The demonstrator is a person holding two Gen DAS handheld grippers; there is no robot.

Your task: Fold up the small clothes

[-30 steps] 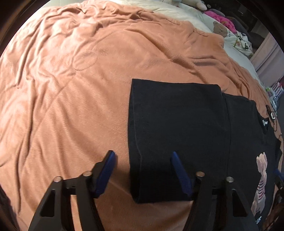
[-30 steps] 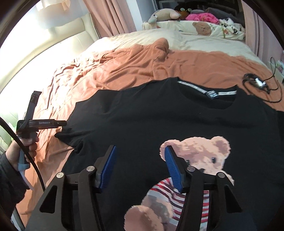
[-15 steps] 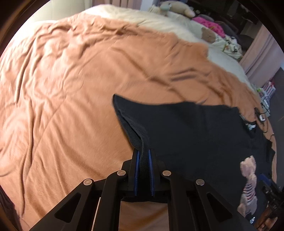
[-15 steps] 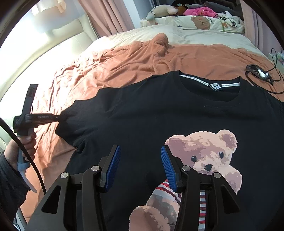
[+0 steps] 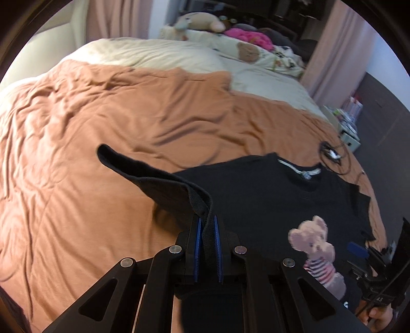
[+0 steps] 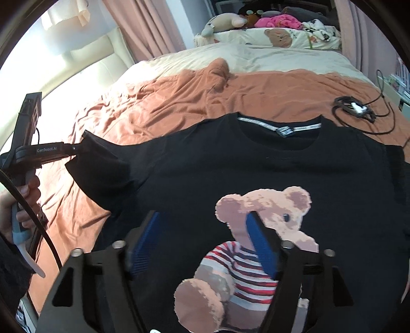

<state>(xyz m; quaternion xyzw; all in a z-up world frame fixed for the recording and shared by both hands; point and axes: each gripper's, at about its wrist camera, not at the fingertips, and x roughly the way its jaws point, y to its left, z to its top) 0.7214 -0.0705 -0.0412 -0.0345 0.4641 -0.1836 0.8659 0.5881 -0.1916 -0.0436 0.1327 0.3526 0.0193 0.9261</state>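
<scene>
The left tool (image 5: 207,246) is clamped narrow on the hem of the left sleeve (image 5: 164,187) of the black T-shirt (image 6: 256,166); a second ago its jaws stood open astride that sleeve while it lay flat, and now the sleeve is lifted clear of the bed, hanging from the blue pads (image 5: 197,246) in a taut fold, with the camera looking further up the room than before; this reads as the start of the first fold, the sleeve about to be carried inward over the body of the shirt. The right tool (image 6: 202,243) hovers over the bear print (image 6: 256,238) with nothing between its fingers; its jaws have just been opening and now stand wide, which suggests it is readying to pin or take the cloth near the chest.

The shirt lies face up on the orange blanket (image 5: 102,123), collar (image 6: 282,130) away from the person; its right sleeve edge (image 6: 394,174) lies flat at the far side. Open blanket lies left of the lifted sleeve and beyond the collar, so the inward sweep looks unobstructed; the only clutter near the shirt is a coiled black cable (image 6: 353,110) just beyond the right shoulder; further off come the cream sheet (image 6: 243,59) and the soft toys (image 6: 269,23) by the pillows, well apart from the work.
</scene>
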